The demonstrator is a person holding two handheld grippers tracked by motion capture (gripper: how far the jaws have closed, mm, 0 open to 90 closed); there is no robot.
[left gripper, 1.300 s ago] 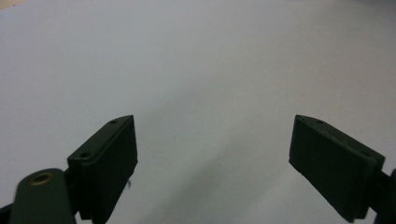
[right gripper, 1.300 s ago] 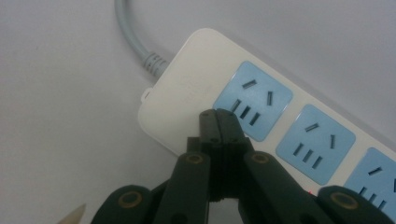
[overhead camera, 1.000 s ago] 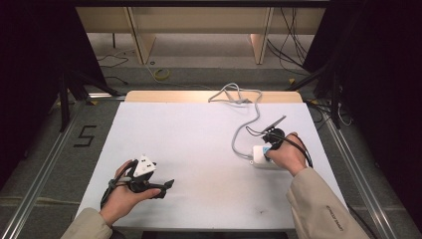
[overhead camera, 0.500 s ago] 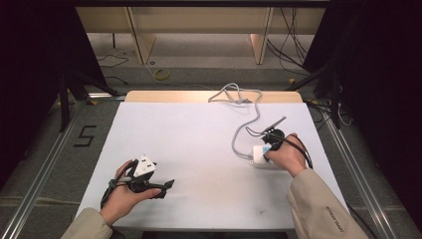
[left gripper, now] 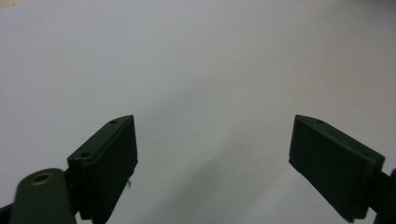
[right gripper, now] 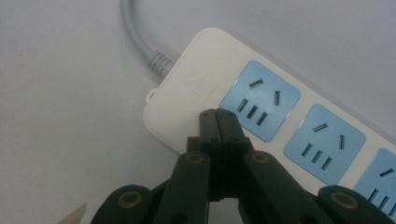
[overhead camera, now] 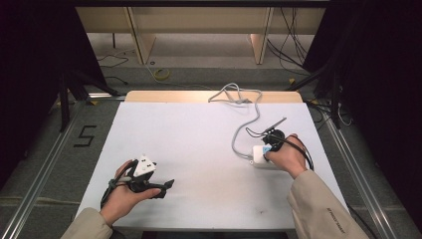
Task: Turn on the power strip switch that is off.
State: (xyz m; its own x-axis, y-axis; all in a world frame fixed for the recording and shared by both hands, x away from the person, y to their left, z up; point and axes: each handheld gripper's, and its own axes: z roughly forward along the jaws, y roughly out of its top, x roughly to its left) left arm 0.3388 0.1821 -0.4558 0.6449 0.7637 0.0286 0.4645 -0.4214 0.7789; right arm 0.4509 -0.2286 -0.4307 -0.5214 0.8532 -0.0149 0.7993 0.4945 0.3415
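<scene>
A white power strip [overhead camera: 259, 156] with pale blue sockets [right gripper: 259, 100] lies on the right side of the white table [overhead camera: 199, 134]. Its grey cord [overhead camera: 238, 138] loops back to the table's far edge. My right gripper [right gripper: 217, 115] is shut with nothing between its jaws, and its tips rest against the strip's white end beside the first socket. The right hand covers most of that gripper [overhead camera: 268, 148] in the high view. My left gripper [overhead camera: 166, 188] sits near the front left of the table. Its jaws [left gripper: 212, 158] stand wide open over bare tabletop.
A thin black cable [overhead camera: 259, 133] trails from the right gripper across the table. A wooden strip [overhead camera: 164, 96] runs along the far edge, with shelving and floor cables beyond. Metal rails [overhead camera: 45, 164] flank the table on both sides.
</scene>
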